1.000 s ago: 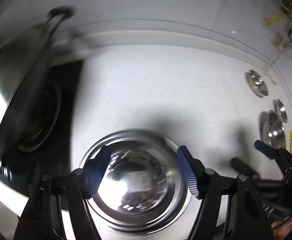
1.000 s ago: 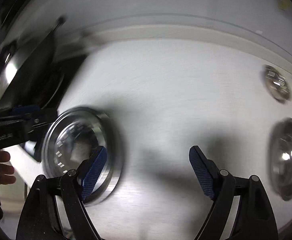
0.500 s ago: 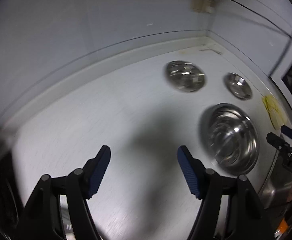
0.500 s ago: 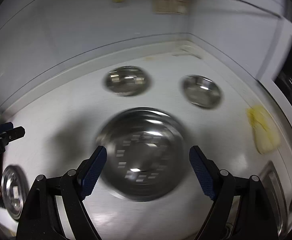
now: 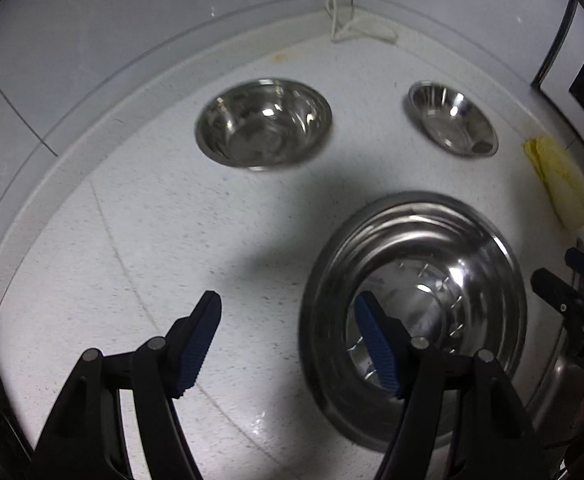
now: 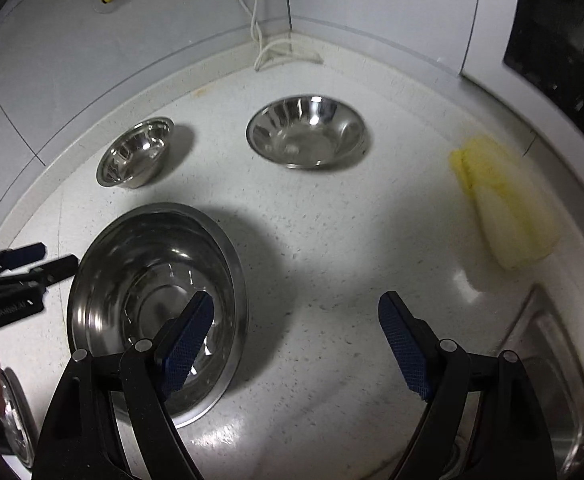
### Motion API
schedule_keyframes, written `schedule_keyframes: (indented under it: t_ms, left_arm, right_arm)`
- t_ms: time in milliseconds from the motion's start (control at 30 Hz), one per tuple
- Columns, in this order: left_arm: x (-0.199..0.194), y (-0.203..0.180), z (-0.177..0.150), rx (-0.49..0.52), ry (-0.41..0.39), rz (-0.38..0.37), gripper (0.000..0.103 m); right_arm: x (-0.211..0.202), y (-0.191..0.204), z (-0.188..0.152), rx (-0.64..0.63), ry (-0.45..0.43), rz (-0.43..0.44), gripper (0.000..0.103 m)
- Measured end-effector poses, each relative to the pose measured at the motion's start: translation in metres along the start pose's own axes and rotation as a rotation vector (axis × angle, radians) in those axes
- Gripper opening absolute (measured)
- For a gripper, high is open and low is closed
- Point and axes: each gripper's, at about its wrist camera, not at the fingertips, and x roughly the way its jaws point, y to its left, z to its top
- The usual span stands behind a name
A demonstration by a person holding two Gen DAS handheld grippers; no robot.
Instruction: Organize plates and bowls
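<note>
Both views had swung away from the stove end of the surface (image 6: 332, 264), and the single steel dish seen there a second earlier had given way to three bowls near the corner. Taking the large bowl (image 5: 416, 312) as landmark: the medium bowl (image 5: 264, 124) sat beyond it toward the wall, the small bowl (image 5: 452, 120) beyond it nearer the corner, and a pale cabbage (image 6: 508, 204) lay well apart to its far side. The left gripper (image 5: 288, 344) and right gripper (image 6: 296, 340) both hung steeply downward, jaws wide and empty, flanking the large bowl. The step looked like an approach; nesting likely called for grasping a smaller bowl's rim first.
</note>
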Motion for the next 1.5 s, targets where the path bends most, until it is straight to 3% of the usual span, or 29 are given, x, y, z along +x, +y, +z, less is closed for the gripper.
schedule_keyframes:
  t_ms: [333,400,467,533,567,667,733,800,900,1100,1367,1500]
  left_arm:
    - [0.039,-0.003,-0.004,0.016,0.117,0.069,0.067]
    - [0.041,0.000,-0.007,0.018,0.116,0.071,0.065]
    - [0.041,0.000,-0.008,0.023,0.109,0.040,0.055]
    - [0.039,-0.004,-0.010,0.031,0.107,-0.010,0.027]
    - [0.037,-0.009,-0.010,0.045,0.108,-0.030,0.020]
    - [0.033,-0.019,-0.013,0.093,0.093,-0.011,0.019]
    - [0.035,-0.015,-0.015,0.075,0.105,-0.033,0.018]
    - [0.035,-0.009,-0.017,0.062,0.116,-0.050,0.018]
    - [0.025,-0.002,-0.019,0.059,0.105,-0.037,0.018]
    - [-0.007,0.060,-0.022,-0.039,0.063,0.022,0.019]
    - [-0.021,0.189,-0.043,-0.245,0.065,0.145,0.022]
    - [-0.016,0.250,-0.060,-0.359,0.075,0.173,0.022]
  right_arm:
    - [0.047,0.007,-0.011,0.046,0.135,0.044,0.078]
    - [0.051,0.008,-0.015,0.051,0.161,0.046,0.065]
    - [0.056,0.008,-0.018,0.056,0.187,0.043,0.057]
    - [0.055,0.011,-0.020,0.043,0.185,0.039,0.051]
    - [0.054,0.013,-0.020,0.042,0.190,0.048,0.042]
    - [0.052,0.023,-0.019,0.019,0.196,0.077,0.013]
    - [0.051,0.026,-0.019,0.010,0.194,0.051,0.013]
    - [0.049,0.023,-0.020,0.040,0.206,0.087,0.010]
    - [0.042,0.033,-0.021,-0.002,0.207,0.081,0.011]
    - [0.022,0.086,-0.008,-0.113,0.170,0.112,0.012]
    - [0.031,0.222,0.011,-0.316,0.139,0.202,0.012]
    - [0.043,0.291,0.014,-0.419,0.136,0.229,0.012]
